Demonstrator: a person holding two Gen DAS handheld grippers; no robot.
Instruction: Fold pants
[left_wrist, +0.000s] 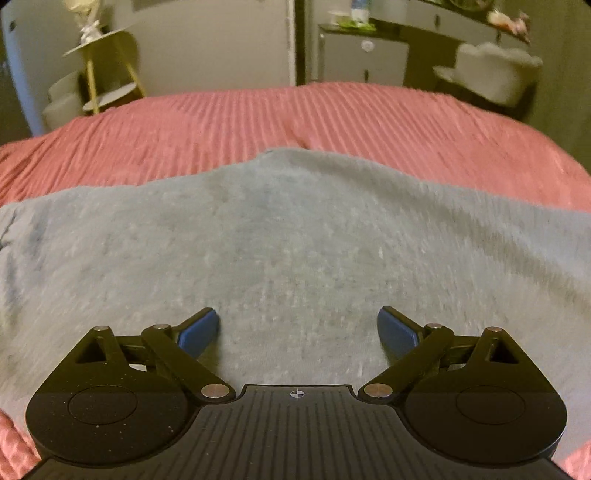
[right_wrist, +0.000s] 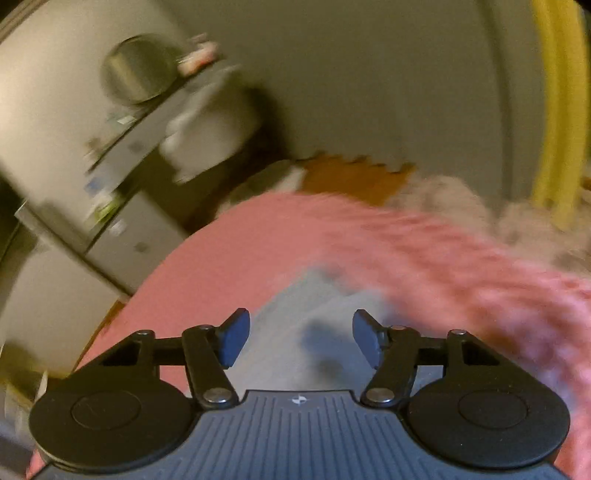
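Grey fleecy pants (left_wrist: 295, 251) lie spread across a pink ribbed bedspread (left_wrist: 369, 118), filling the middle and lower part of the left wrist frame. Over them the left gripper (left_wrist: 298, 328) has its blue pads (left_wrist: 199, 332) wide apart, nothing between. In the blurred right wrist frame, one end of the pants (right_wrist: 306, 332) shows at lower centre; the right gripper (right_wrist: 301, 338) stands part-way apart above it, pads gripping nothing

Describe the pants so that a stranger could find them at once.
Look at the bed with the ribbed pink cover. The pants lie spread flat on it, nearer the camera. They are the only grey-blue, fuzzy cloth on the pink.
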